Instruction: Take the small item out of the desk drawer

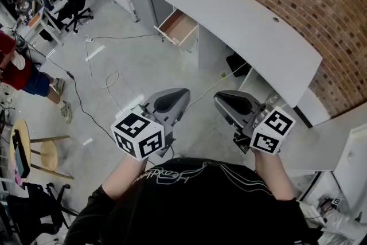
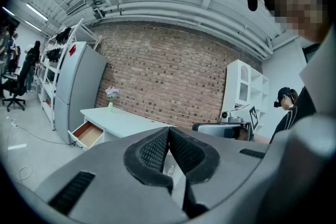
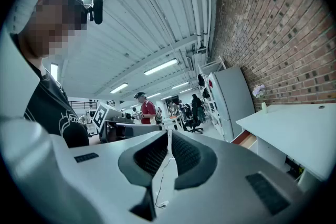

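Distance is the first thing to deal with: the person stands well apart from the white worktop, and the open drawer sits at its far left end, pulled out over the floor. The small item cannot be made out from here. The drawer shows only a bare wooden bottom in the head view, so the item is presumably deeper inside or too small to see at this range.

The left hand-held gripper is held out in front of the body with its pads pressed together and nothing between them. The right hand-held gripper is likewise closed and empty (in its own view only the floor and a cable show past the tips).

The step in hand looks like the approach, with the task barely begun. To do it well, walk toward the drawer end of the worktop, not its middle, minding the loose cable that loops across the floor on the way. Stop where the head view looks straight down into the drawer, so that the item can be found before any reach. Only then open one pair of jaws, tip that hand-held gripper downward, and enter from above, clear of the drawer's front wall. The other can stay back, ready to steady the drawer if it slides.
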Demonstrator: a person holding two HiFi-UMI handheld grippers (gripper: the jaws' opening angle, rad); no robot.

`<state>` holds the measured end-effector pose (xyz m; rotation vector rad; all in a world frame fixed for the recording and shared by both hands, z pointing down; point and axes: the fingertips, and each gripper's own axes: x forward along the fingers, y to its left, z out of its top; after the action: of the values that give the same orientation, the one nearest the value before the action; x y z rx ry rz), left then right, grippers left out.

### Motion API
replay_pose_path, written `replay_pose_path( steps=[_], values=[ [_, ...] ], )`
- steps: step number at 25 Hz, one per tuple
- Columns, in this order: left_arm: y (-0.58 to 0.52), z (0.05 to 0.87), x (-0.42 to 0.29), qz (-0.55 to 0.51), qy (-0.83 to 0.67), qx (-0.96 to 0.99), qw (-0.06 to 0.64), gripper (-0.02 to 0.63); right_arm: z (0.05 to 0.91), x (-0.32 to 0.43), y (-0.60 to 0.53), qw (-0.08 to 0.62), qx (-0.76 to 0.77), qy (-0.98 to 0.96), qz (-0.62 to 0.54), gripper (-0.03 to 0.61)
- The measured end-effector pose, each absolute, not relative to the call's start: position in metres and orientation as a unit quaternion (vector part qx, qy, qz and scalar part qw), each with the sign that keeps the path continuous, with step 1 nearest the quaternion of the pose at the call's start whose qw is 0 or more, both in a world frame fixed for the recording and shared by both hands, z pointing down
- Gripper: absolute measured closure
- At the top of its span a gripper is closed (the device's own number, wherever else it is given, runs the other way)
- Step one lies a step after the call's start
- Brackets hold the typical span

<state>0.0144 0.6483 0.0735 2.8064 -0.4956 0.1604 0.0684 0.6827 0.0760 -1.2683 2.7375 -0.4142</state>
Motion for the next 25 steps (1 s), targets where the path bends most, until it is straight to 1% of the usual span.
replay_pose_path(
  steps=[7, 13, 19, 25],
  values=[
    [0.672, 0.071, 0.037, 0.061, -0.162, 0.975, 0.138, 0.594, 0.072, 0.092, 0.707, 0.054, -0.422, 0.894, -0.141, 0.522],
    [0.665, 0.082, 0.040, 0.078, -0.166, 0.973, 0.137, 0.594, 0.087, 0.097, 0.695, 0.057, -0.421, 0.890, -0.163, 0.522],
    [0.630, 0.104, 0.031, 0.075, -0.182, 0.966, 0.167, 0.594, 0.115, 0.087, 0.663, 0.062, -0.395, 0.894, -0.200, 0.522],
    [0.555, 0.127, 0.024, 0.074, -0.202, 0.958, 0.188, 0.594, 0.139, 0.084, 0.584, 0.053, -0.380, 0.897, -0.217, 0.520]
  ],
)
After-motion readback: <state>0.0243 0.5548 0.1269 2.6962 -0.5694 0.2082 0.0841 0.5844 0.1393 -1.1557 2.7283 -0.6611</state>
